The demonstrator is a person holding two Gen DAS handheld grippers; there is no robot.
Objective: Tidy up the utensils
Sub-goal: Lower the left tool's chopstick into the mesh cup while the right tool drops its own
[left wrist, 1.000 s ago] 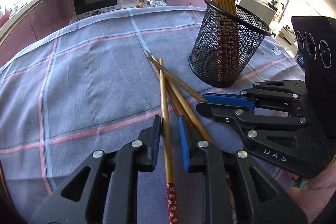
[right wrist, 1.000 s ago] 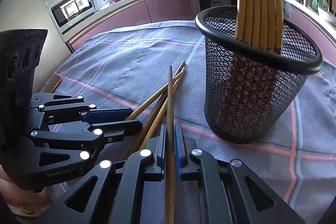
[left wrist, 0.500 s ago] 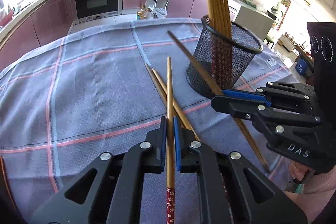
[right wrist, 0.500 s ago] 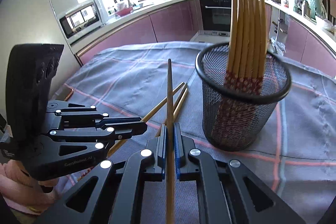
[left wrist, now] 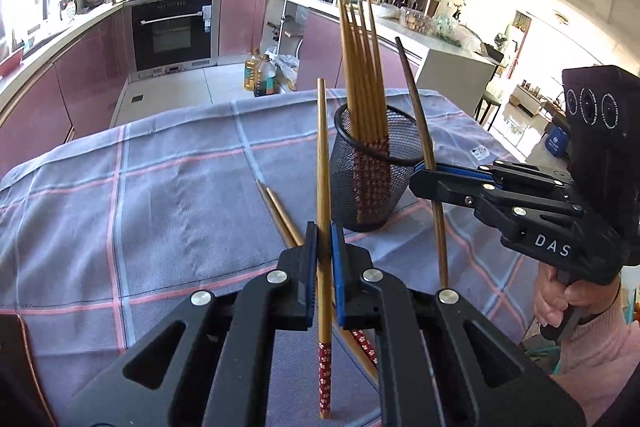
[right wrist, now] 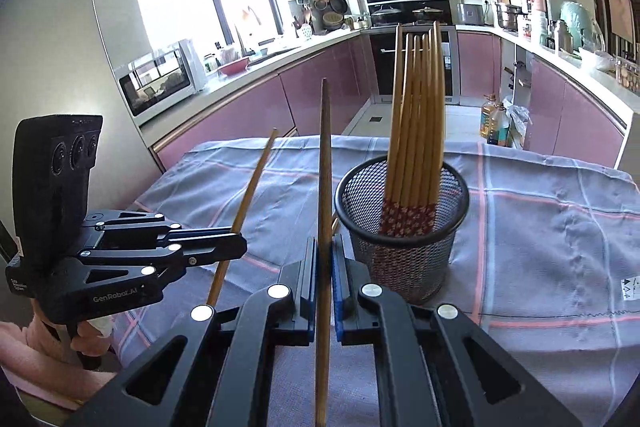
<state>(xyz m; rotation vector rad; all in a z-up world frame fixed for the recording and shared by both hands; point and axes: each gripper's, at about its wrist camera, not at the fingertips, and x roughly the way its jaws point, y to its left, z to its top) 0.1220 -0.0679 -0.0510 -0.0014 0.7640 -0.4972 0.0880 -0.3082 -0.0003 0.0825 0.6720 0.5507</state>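
My left gripper [left wrist: 324, 235] is shut on a bamboo chopstick [left wrist: 321, 147] with a red flowered end, held steeply above the cloth. To its right, my right gripper [left wrist: 424, 175] is shut on a darker chopstick [left wrist: 412, 99] beside the black mesh cup [left wrist: 360, 195]. In the right wrist view the right gripper [right wrist: 324, 247] clamps its chopstick [right wrist: 325, 163], and the left gripper [right wrist: 240, 247] holds its chopstick [right wrist: 256, 179] at the left. The mesh cup [right wrist: 404, 251] stands upright with several chopsticks [right wrist: 418, 115] in it. Two loose chopsticks [left wrist: 280, 211] lie on the cloth.
A blue-grey checked tablecloth [left wrist: 160, 211] with pink lines covers the table. Its far edge drops to the kitchen floor, where oil bottles [left wrist: 260, 75] stand. A hand in a pink sleeve [left wrist: 560, 299] grips the right handle. Purple cabinets [right wrist: 240, 119] run behind.
The left jaws closed on the flowered chopstick. Both grippers rose and lifted their chopsticks off the cloth, tipping them more upright. Two chopsticks stayed lying on the cloth.
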